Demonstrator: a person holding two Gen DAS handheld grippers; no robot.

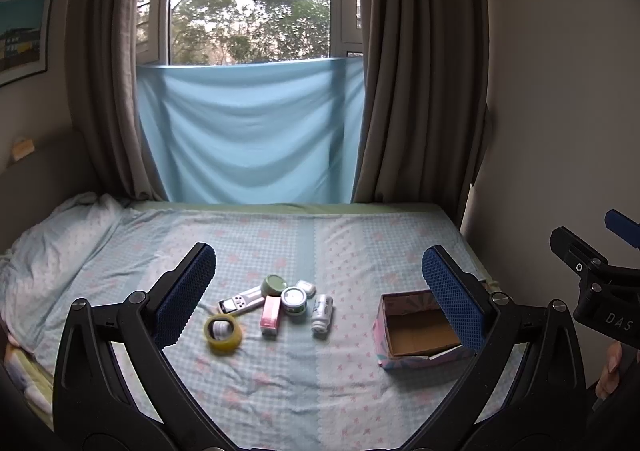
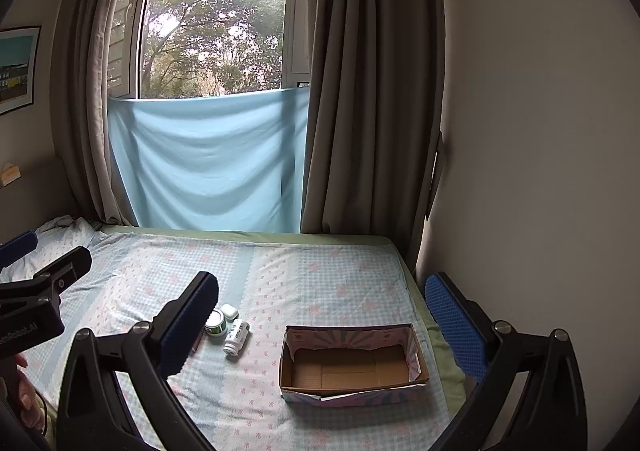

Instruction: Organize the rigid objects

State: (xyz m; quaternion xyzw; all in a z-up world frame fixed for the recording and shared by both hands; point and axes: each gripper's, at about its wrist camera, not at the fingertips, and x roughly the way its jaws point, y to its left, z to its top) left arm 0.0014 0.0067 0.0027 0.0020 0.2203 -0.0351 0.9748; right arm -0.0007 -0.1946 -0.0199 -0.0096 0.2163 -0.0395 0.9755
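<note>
A cluster of small items lies on the bed: a yellow tape roll (image 1: 223, 333), a pink box (image 1: 270, 316), a white pill bottle (image 1: 322, 314), a round tin (image 1: 294, 300), a green jar (image 1: 274, 285), a white case (image 1: 306, 288) and a remote-like device (image 1: 240, 301). An open, empty cardboard box (image 1: 420, 331) stands to their right. My left gripper (image 1: 320, 291) is open above the cluster. My right gripper (image 2: 328, 315) is open above the box (image 2: 352, 365); the bottle (image 2: 237, 336) and tin (image 2: 216, 323) show beside its left finger.
The bed sheet (image 1: 320, 379) is checked blue with pink flowers. A pillow (image 1: 52, 251) lies at the far left. Curtains and a blue cloth (image 1: 248, 135) hang behind the bed. A wall (image 2: 540, 171) runs close along the right side.
</note>
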